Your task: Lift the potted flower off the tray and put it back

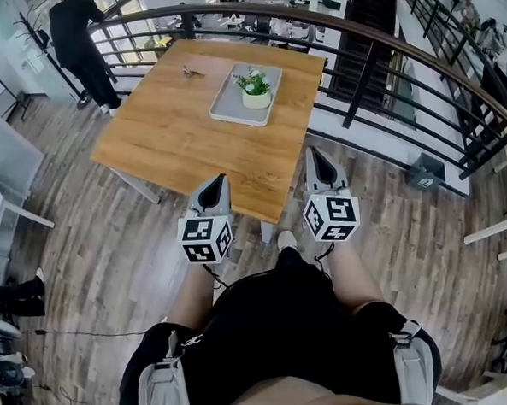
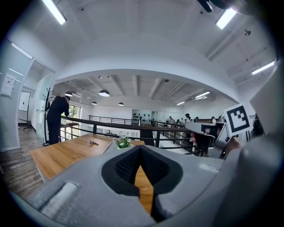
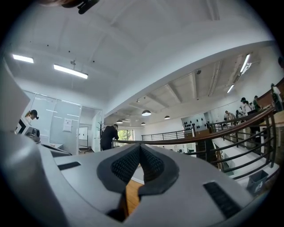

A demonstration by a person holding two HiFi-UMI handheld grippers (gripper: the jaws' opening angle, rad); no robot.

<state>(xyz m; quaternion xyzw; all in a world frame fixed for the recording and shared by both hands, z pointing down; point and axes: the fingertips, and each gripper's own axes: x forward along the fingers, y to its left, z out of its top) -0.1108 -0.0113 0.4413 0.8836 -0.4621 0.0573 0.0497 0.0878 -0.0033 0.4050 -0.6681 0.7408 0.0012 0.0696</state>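
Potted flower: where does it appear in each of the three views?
Head view: the potted flower stands upper middle, on the tray.
Left gripper view: small, just left of centre.
Right gripper view: not in it.
Shared landmark: the person in black, left in every view.

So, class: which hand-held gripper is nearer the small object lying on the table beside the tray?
Left. The left hand-held gripper is at the table's near edge, almost in line with the small object; the right hand-held gripper is farther across, past the tray.
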